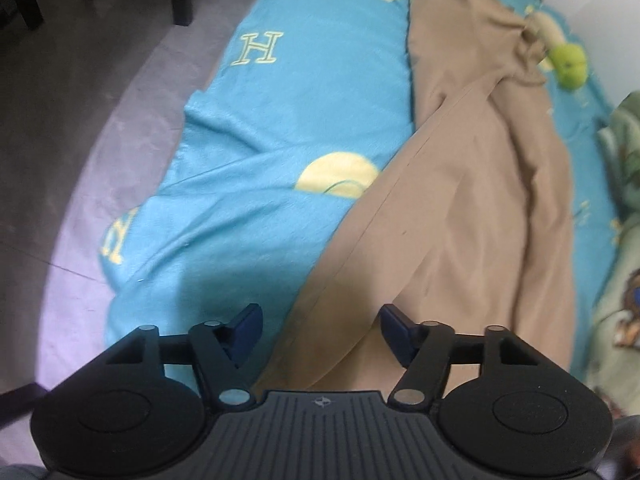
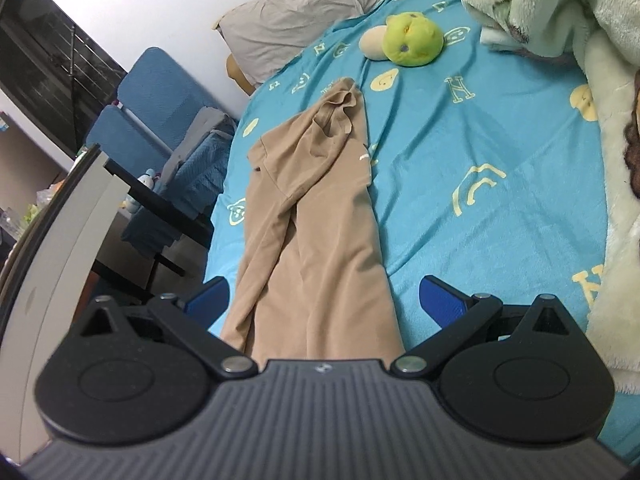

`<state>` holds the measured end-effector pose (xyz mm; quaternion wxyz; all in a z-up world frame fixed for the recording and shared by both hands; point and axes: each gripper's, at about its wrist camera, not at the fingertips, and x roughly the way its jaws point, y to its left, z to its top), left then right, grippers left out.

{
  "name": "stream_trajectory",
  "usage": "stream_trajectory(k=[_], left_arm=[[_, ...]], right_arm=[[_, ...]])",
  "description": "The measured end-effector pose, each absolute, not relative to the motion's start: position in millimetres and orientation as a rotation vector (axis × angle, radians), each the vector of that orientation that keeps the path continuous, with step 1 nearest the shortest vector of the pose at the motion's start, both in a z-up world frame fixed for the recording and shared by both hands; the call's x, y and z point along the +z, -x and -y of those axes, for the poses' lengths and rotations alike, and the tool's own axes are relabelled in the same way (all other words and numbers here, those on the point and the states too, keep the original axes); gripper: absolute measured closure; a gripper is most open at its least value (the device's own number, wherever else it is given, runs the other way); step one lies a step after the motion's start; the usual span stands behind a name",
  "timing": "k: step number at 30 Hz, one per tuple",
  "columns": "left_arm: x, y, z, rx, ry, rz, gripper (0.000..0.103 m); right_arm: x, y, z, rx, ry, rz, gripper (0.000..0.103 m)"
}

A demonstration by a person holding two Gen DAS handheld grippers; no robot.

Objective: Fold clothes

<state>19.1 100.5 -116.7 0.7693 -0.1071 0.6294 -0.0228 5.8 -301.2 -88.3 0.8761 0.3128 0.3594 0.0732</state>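
Left gripper (image 1: 320, 326): jaws spread, holding nothing.
Right gripper (image 2: 324, 300): jaws wide, empty.
Tan garment (image 2: 316, 216): stretched ahead of both, on blue bedsheet (image 2: 500, 152).

Hidden and cut-off parts around the tan garment

The near end of the tan garment (image 2: 316, 248) vanishes under the right gripper (image 2: 324, 300) body, and likewise beneath the left gripper (image 1: 320, 330) in the left wrist view, so its hem cannot be seen. Beyond the garment, the grey pillow (image 2: 296, 12) is cut by the top edge. Right of the garment, the pale green blanket (image 2: 560, 8) runs off the frame. Left of it, small items on the desk (image 2: 60, 216) are too blurred to identify.
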Motion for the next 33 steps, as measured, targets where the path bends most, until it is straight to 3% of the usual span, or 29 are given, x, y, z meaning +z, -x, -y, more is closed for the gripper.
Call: stream_trajectory(k=[2,9,17,22,24,26,29,33], left_arm=[[-112,-17,-92,-0.053,0.157,-1.364,0.056],[-95,3,-54,-0.116,-0.104,-1.285,0.099],[-44,53,22,-0.303,-0.42,-1.03,0.1],[-47,75,60,-0.48,-0.456,-0.973,0.095],[-48,79,64,-0.524,-0.438,-0.979,0.084],[-50,82,69,-0.567,-0.42,-0.984,0.08],[-48,76,51,-0.574,-0.292,-0.988,0.054],[-58,52,2,-0.435,-0.046,-1.02,0.047]], right_arm=[[-89,-6,301,0.152,-0.652,-0.756,0.0],[-91,-6,303,0.166,-0.665,-0.769,0.0],[-93,-8,302,0.175,-0.669,-0.784,0.0],[-96,-9,305,0.166,-0.691,-0.798,0.0],[-97,-9,306,0.162,-0.695,-0.803,0.0],[-97,-8,308,0.159,-0.701,-0.807,0.0],[-99,-7,309,0.154,-0.712,-0.81,0.0],[-102,-8,310,0.144,-0.721,-0.825,0.0]])
